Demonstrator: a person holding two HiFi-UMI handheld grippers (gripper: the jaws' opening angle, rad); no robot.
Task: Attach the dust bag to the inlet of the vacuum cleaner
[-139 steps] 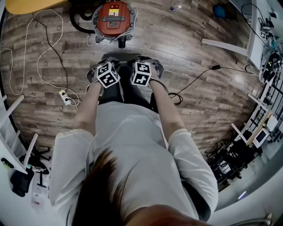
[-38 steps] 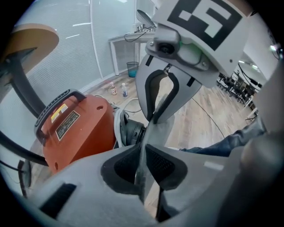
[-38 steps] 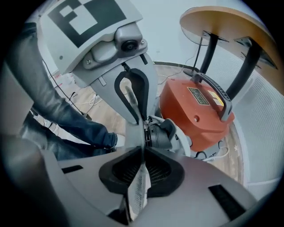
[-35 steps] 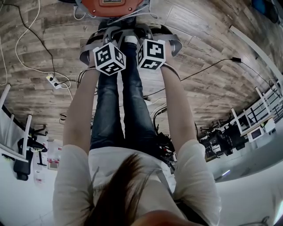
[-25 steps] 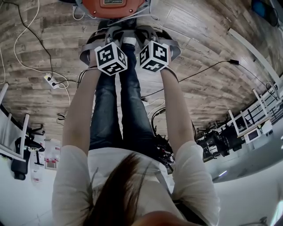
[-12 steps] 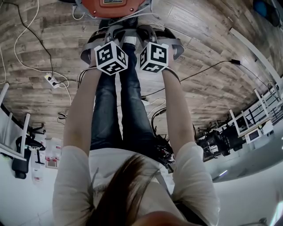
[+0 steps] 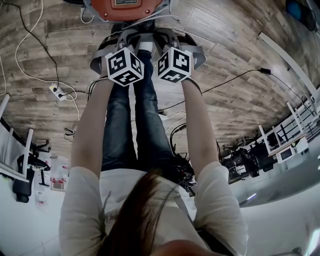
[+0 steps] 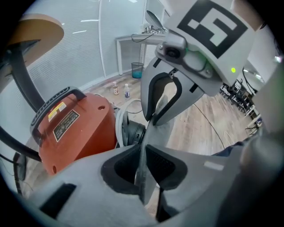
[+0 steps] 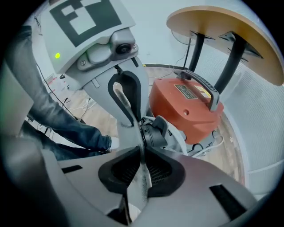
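Observation:
The orange vacuum cleaner (image 7: pixel 127 7) stands on the wood floor at the top edge of the head view. Its black round inlet (image 8: pixel 133 133) (image 9: pixel 155 133) faces the grippers. A grey fabric dust bag (image 8: pixel 145 177) (image 9: pixel 143 179) is stretched between both grippers, just in front of the inlet. My left gripper (image 8: pixel 143 164) is shut on one edge of the bag. My right gripper (image 9: pixel 143 170) is shut on the opposite edge; its jaws have just eased slightly apart, with the fabric still pinched between them. In the head view the marker cubes hide both sets of jaws.
The person's legs (image 7: pixel 135 115) and a white shoe (image 7: pixel 146 46) are right under the grippers. A power strip (image 7: pixel 56 90) with cables lies to the left and a black cable (image 7: pixel 235 80) to the right. A round table (image 9: pixel 222 31) stands behind the vacuum.
Since several seconds ago the view has closed in on the vacuum, with the grippers nearer to it. Over the last second both grippers have stayed nearly still.

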